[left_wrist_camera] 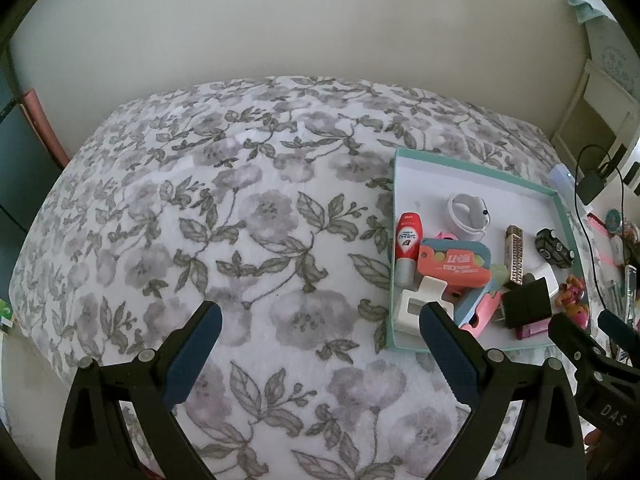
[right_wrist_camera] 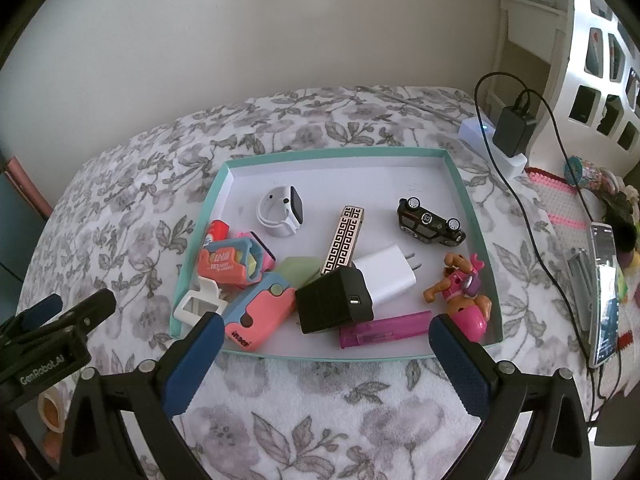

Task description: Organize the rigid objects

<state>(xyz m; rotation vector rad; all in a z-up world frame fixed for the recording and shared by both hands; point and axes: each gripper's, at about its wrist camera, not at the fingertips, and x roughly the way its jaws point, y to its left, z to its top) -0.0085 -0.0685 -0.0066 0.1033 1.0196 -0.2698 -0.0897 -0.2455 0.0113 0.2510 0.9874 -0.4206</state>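
Right gripper [right_wrist_camera: 324,338] up close, blue pads spread wide and holding nothing, hanging over the near edge of the teal tray [right_wrist_camera: 472,200]; left gripper [left_wrist_camera: 320,328] equally agape above the floral blanket [left_wrist_camera: 240,220], its casing reading "GenRobot.AI"; inside the tray, a pink case [right_wrist_camera: 256,316] marked "imaee" beside a black charger [right_wrist_camera: 332,304]; a toy car [right_wrist_camera: 430,224] wears "50".

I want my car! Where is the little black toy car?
The little black toy car lies tipped over in the teal-rimmed tray's far right corner, right of the gold patterned lighter.
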